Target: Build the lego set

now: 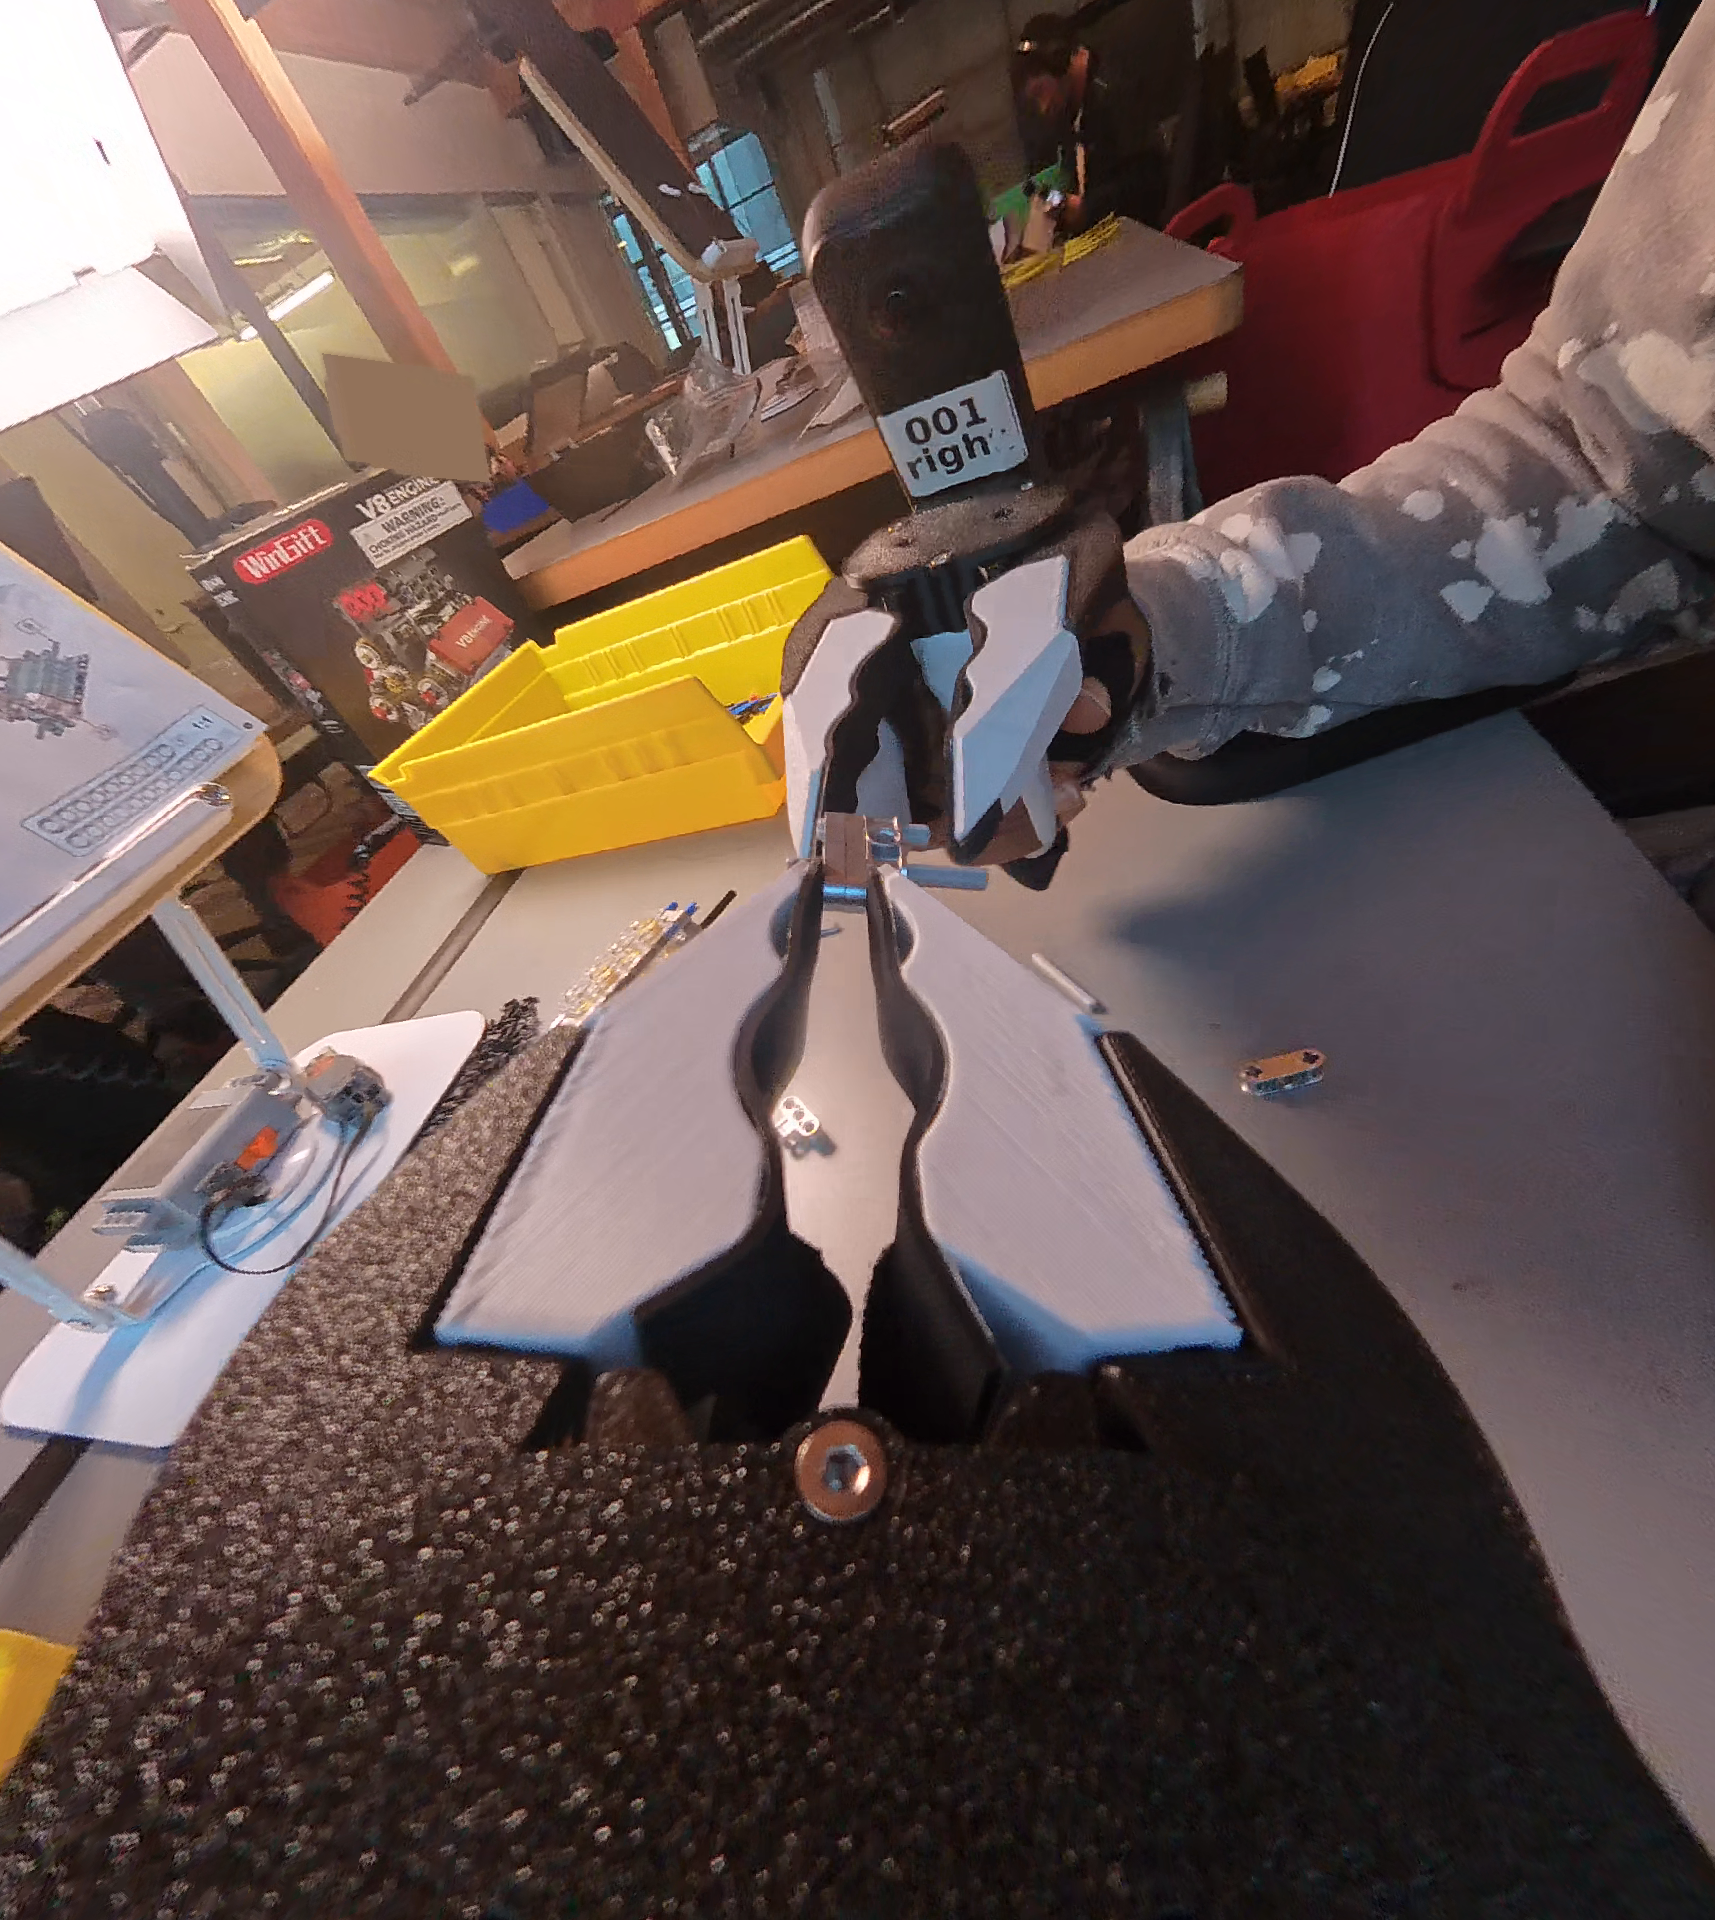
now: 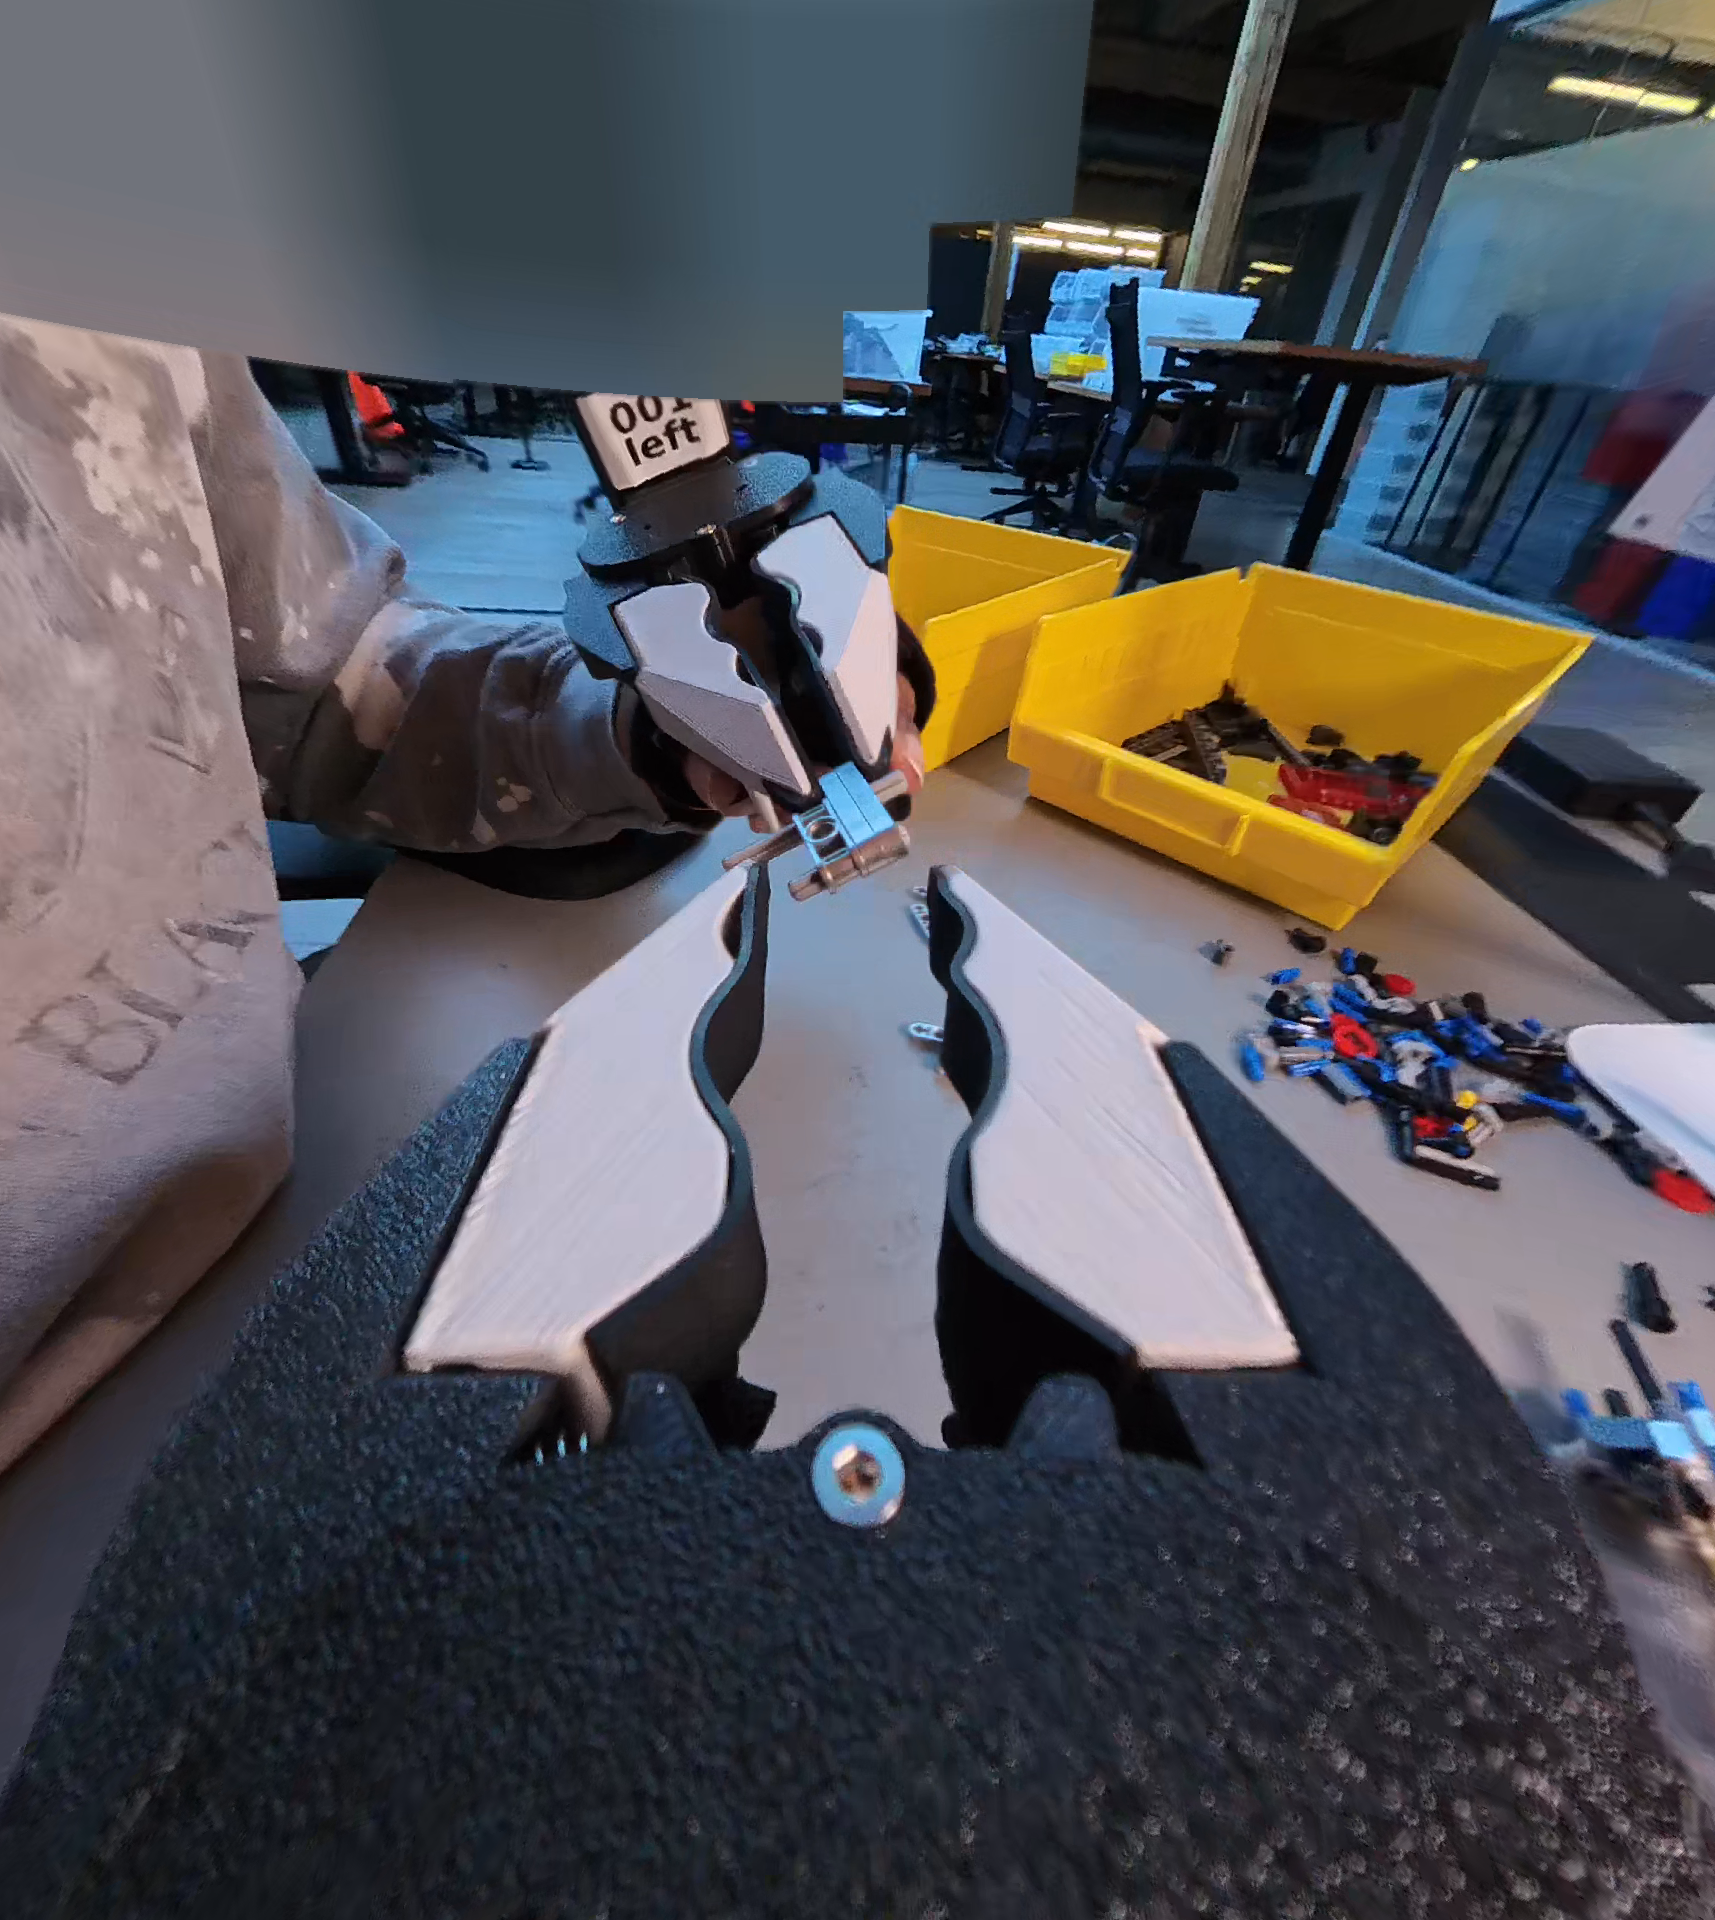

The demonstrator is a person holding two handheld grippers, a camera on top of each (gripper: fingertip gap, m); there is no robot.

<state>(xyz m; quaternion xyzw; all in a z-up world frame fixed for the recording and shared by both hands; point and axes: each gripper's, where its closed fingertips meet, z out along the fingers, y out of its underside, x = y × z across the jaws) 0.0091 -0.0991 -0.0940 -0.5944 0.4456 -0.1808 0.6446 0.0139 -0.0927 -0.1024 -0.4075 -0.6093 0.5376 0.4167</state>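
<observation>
Left tool: your left tool (image 1: 845,883) is clenched on a small grey brick assembly (image 1: 858,847); its fingers (image 1: 687,1101) meet at the tips around the piece, lifted above the table (image 1: 1352,1039).
Held piece: in the right wrist view the brick assembly (image 2: 848,821) shows as stacked light-grey blocks with short pins and a rod sticking out sideways, pinched at the tip of the left tool (image 2: 837,790).
Right tool: your right tool (image 2: 845,888) is released, fingers spread with a wide gap and nothing between them; its tips sit just beside the held piece, and you cannot tell whether the near finger touches it. From the left wrist view the right tool (image 1: 910,847) faces yours tip to tip, right at the piece.
Table, your side: a small grey link (image 1: 1281,1070) lies well apart to the right of the left tool, and a tiny grey bit (image 1: 799,1117) lies under its fingers.
Loose parts: a scatter of blue, black and red pieces (image 2: 1393,1060) lies on the table right of the right tool.
Bins: a yellow bin (image 2: 1279,727) holding black and red parts sits beyond the scatter, a second yellow bin (image 2: 988,613) behind it.
Stand: an open instruction booklet (image 1: 32,727) rests on a raised stand at the left, with a grey motor unit and wire (image 1: 313,1112) on its white base.
</observation>
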